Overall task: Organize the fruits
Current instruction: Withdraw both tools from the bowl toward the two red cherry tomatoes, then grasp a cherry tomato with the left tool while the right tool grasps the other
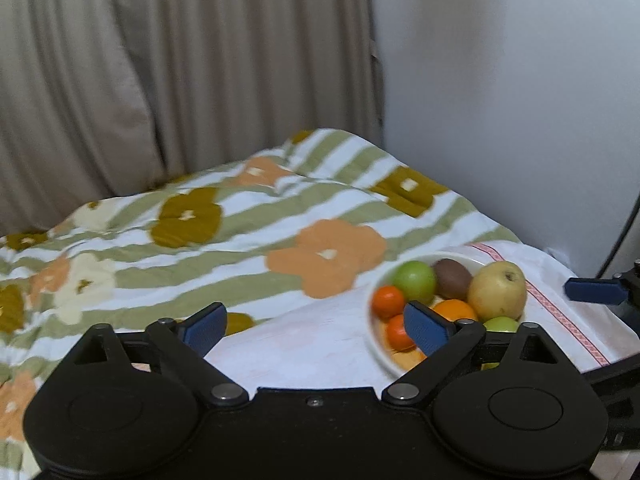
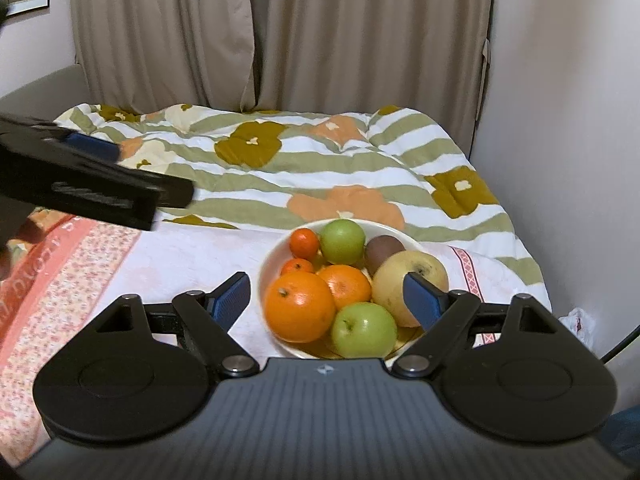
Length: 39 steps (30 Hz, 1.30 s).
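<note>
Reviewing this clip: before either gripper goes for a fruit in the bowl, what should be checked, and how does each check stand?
1. Right gripper open and empty: ok.
2. Left gripper open and empty: ok.
3. Bowl in front of the right gripper: ok.
4. Large orange and near green apple uncovered on top: ok.
5. Bowl sits steady on the white towel over soft bedding: cannot tell.
6. Destination for sorted fruit in view: not ok.
</note>
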Motion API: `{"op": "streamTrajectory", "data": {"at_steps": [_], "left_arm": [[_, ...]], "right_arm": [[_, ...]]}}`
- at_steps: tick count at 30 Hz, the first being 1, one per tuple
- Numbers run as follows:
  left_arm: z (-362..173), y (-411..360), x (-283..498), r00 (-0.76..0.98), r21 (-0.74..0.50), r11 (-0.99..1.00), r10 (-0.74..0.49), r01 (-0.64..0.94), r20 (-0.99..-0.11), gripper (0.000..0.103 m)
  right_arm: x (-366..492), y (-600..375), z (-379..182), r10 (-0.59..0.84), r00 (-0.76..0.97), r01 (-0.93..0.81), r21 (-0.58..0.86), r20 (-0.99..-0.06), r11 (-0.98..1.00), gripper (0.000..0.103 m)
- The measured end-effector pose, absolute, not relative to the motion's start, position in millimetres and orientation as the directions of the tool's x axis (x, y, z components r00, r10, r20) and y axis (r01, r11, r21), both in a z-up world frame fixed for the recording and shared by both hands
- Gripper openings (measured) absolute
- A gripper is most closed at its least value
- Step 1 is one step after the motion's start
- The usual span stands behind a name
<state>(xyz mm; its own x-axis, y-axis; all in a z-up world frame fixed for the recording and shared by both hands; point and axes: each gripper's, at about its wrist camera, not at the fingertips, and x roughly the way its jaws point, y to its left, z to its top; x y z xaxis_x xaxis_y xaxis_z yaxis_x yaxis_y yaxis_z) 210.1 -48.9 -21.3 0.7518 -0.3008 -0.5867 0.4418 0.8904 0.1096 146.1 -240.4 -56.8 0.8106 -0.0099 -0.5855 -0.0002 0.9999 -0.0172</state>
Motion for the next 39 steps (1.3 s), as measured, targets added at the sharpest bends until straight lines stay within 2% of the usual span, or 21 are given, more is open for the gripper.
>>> {"op": "streamTrajectory", "data": {"at_steps": [3,11,23,26,31,36,39], "left_arm": [[-13,-25,194,0.783,0.116,0.913,-0.263,0.39,-0.564,0.103],[-12,24,153,0.806,0.124,0.942,-0.194,0.313,-0.558,0.103],[-70,54,132,0.739,0.098,0.926,-0.224,0.365,-0.635,0.103],[-92,53,139,0.713,0.108,0.904,-0.248,0.413,-0.656,0.098],[-122,46,155,0.663,0.137,0.865,-0.259,0.483,-0.702,0.079],[-141,44,168,0.634,0.158,0.828,-0.274,0.538,-0.723,0.073],[-149,44,175,0.618,0.147,0.818,-0.288,0.556,-0.732,0.066]], "right_arm": [[137,-229,-45,-0.02,0.824,0.005,-0.028,-0.566,1.0,0.103],[121,-198,-30,0.008,0.828,-0.023,-0.021,-0.56,1.0,0.103],[104,-158,-69,0.034,0.799,-0.025,0.025,-0.601,0.999,0.103],[102,-152,-86,0.036,0.798,-0.013,0.043,-0.601,0.999,0.103],[107,-144,-112,0.016,0.784,0.018,0.049,-0.62,0.999,0.103],[109,-137,-133,0.014,0.775,0.039,0.069,-0.632,0.997,0.103],[110,-133,-143,0.004,0.767,0.055,0.071,-0.642,0.996,0.103]]}}
